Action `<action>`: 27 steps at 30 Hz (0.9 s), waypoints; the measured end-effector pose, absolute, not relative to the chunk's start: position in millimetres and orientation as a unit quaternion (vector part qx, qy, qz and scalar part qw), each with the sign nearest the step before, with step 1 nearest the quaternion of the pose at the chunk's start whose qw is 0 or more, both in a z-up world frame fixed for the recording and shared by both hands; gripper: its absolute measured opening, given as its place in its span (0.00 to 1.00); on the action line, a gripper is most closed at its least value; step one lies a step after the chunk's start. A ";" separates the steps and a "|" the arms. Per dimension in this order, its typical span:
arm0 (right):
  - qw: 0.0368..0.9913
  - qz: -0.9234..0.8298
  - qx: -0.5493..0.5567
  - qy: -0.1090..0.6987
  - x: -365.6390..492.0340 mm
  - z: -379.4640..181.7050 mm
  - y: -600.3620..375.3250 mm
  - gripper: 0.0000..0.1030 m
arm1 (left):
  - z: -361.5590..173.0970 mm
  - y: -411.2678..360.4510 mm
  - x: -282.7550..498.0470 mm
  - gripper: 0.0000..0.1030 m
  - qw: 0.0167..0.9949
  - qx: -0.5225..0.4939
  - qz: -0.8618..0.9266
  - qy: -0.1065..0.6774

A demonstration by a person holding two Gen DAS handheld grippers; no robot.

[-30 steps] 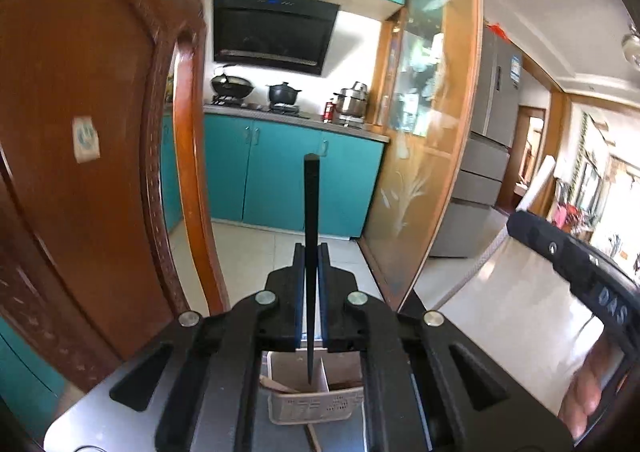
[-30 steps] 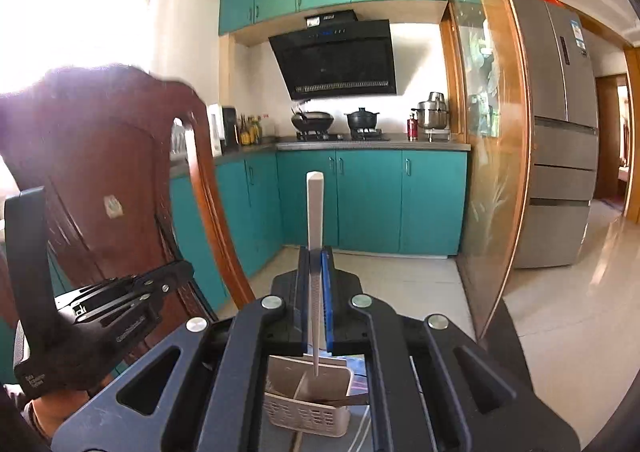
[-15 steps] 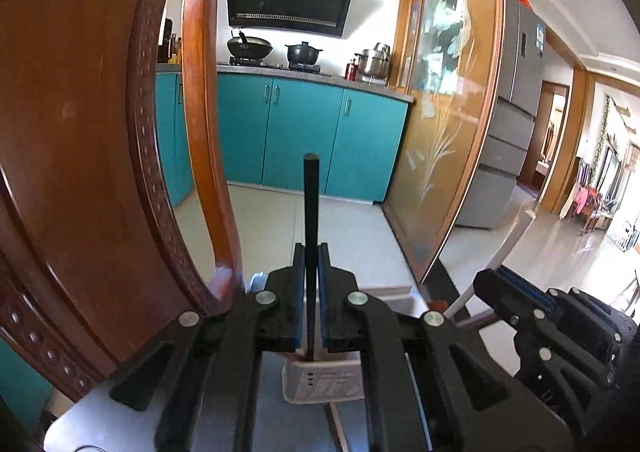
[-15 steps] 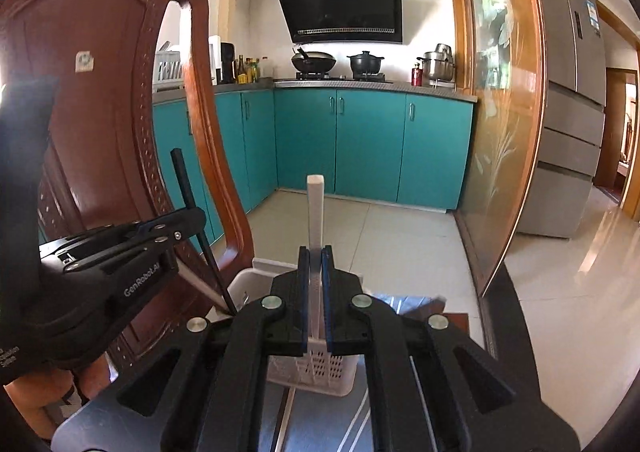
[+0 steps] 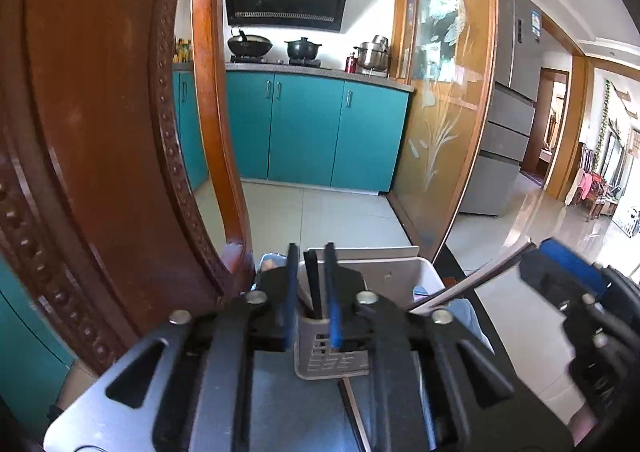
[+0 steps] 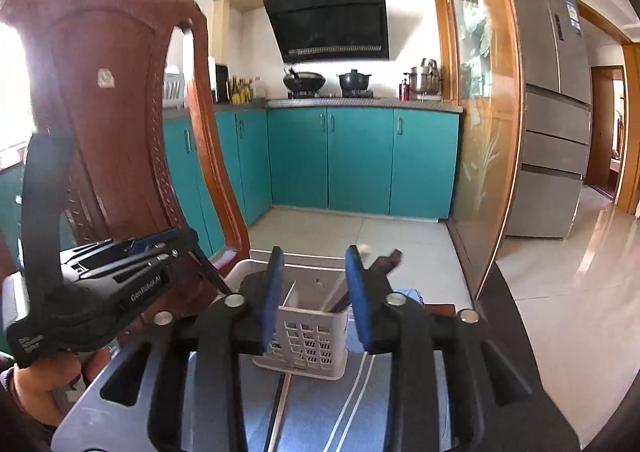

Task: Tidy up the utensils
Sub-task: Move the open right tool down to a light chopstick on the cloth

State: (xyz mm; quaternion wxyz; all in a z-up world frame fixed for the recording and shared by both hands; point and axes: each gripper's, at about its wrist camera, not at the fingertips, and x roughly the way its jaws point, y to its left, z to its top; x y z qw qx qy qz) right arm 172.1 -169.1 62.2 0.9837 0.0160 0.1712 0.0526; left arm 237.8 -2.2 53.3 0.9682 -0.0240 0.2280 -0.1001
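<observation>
A pale perforated utensil holder [image 5: 332, 360] stands on the table right in front of both grippers. My left gripper [image 5: 311, 249] has its jaws opening around a black chopstick [image 5: 312, 284]. The chopstick stands in the holder with a gap to each blue pad. In the right wrist view the holder [image 6: 308, 332] sits between the widening jaws of my right gripper [image 6: 314, 252], which are opening with nothing pressed. A white chopstick [image 5: 472, 280] leans out of the holder toward the right gripper [image 5: 540, 256]. The left gripper [image 6: 176, 242] hovers at the left.
A carved wooden chair back [image 5: 100, 132] rises close on the left. A white tub [image 5: 400, 264] stands behind the holder. A blue striped cloth [image 6: 332, 412] covers the table, with another stick [image 6: 280, 404] lying on it. Teal cabinets and a glass partition lie beyond.
Both grippers sank toward the holder, carrying the black and white chopsticks down into it. Both pairs of jaws, shut on the sticks before, now stand apart from them.
</observation>
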 end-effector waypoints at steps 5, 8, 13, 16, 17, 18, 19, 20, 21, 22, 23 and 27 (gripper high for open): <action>0.982 0.063 0.023 0.178 138.4 41.8 -180.5 0.35 | 43.9 2.8 198.2 0.38 0.970 -0.010 -0.106 0.216; 0.969 0.060 0.020 0.239 138.8 4.9 -184.2 0.35 | 18.3 6.8 171.2 0.46 0.963 -0.003 -0.122 0.239; 0.925 0.047 0.011 0.377 170.3 -66.0 -177.5 0.35 | -48.9 -0.1 140.0 0.47 0.934 0.050 -0.141 0.326; 0.900 0.065 0.017 0.431 190.3 -97.5 -161.2 0.35 | -76.4 1.2 131.1 0.47 0.915 0.064 -0.146 0.370; 0.891 0.072 0.018 0.447 196.7 -106.6 -154.8 0.35 | -81.4 3.2 129.4 0.48 0.911 0.064 -0.146 0.380; 0.883 0.077 0.018 0.462 203.0 -115.4 -147.6 0.35 | -82.8 4.1 129.6 0.50 0.909 0.064 -0.144 0.385; 0.878 0.079 0.016 0.472 205.7 -121.5 -142.4 0.35 | -84.6 7.2 129.4 0.53 0.907 0.060 -0.141 0.392; 0.873 0.083 0.013 0.480 208.4 -127.5 -136.7 0.35 | -86.6 9.7 128.7 0.54 0.906 0.055 -0.139 0.397; 0.867 0.087 0.010 0.490 212.2 -132.8 -129.3 0.36 | -87.9 11.6 128.5 0.55 0.904 0.051 -0.139 0.401; 0.865 0.089 0.008 0.493 213.8 -134.9 -125.2 0.36 | -89.1 12.9 128.6 0.56 0.903 0.050 -0.139 0.404; 0.867 0.092 0.007 0.489 214.6 -134.4 -121.6 0.36 | -89.4 13.2 129.0 0.56 0.902 0.050 -0.139 0.406; 0.862 0.089 -0.018 0.498 220.5 -138.5 -107.4 0.36 | -94.3 12.8 134.1 0.55 0.895 0.048 -0.140 0.421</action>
